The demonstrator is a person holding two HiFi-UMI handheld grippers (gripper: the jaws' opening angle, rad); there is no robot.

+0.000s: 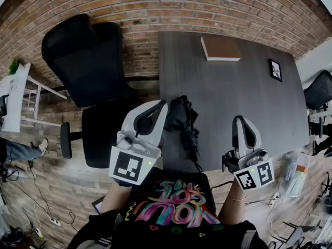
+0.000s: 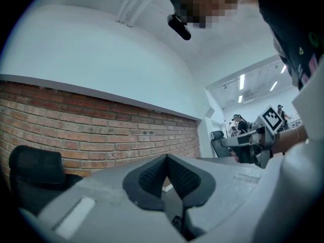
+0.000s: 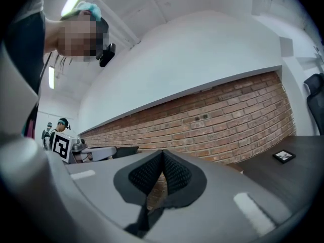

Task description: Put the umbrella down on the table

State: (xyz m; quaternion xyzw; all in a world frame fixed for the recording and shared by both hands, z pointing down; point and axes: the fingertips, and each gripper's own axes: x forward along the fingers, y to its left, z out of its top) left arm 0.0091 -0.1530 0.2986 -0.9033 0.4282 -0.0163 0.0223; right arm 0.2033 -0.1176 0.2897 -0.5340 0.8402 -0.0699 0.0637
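A folded black umbrella (image 1: 184,121) lies on the dark grey table (image 1: 233,92) near its front left edge, with a cord trailing off the edge toward me. My left gripper (image 1: 165,104) is held level just left of the umbrella. In the left gripper view its pads (image 2: 152,176) meet with nothing between them. My right gripper (image 1: 239,119) hovers over the table's front edge, well to the right of the umbrella and apart from it. Its pads (image 3: 174,173) are pressed together and empty.
A brown book (image 1: 220,48) lies at the far edge of the table and a small framed picture (image 1: 275,69) at the right. A black office chair (image 1: 93,66) stands left of the table against the brick wall. Another chair (image 1: 317,95) is at the right.
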